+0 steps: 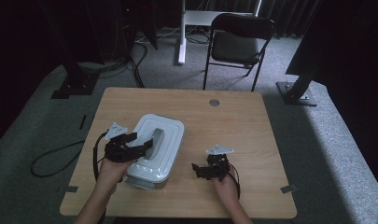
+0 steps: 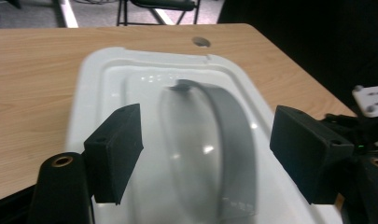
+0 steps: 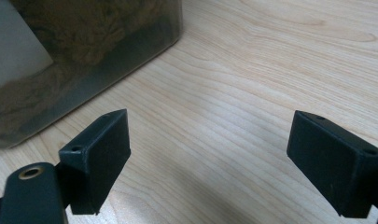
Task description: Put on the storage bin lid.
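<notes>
A box with a white lid (image 1: 170,125) stands on the left half of the wooden table (image 1: 233,126). A grey handle (image 1: 156,139) runs along the lid's top. My left gripper (image 1: 142,142) hovers over the lid, open, its jaws on either side of the handle (image 2: 228,135) without touching it; the handle looks blurred in the left gripper view. The lid (image 2: 102,70) spreads out below my left gripper (image 2: 205,154). My right gripper (image 1: 198,170) is open just above the bare table, right of the box. In the right gripper view nothing lies between the jaws of my right gripper (image 3: 210,158).
The box's translucent side (image 3: 84,46) shows brownish contents at the upper left of the right gripper view. A small round hole (image 1: 214,102) sits near the table's far edge. A black folding chair (image 1: 238,44) stands on the carpet beyond the table.
</notes>
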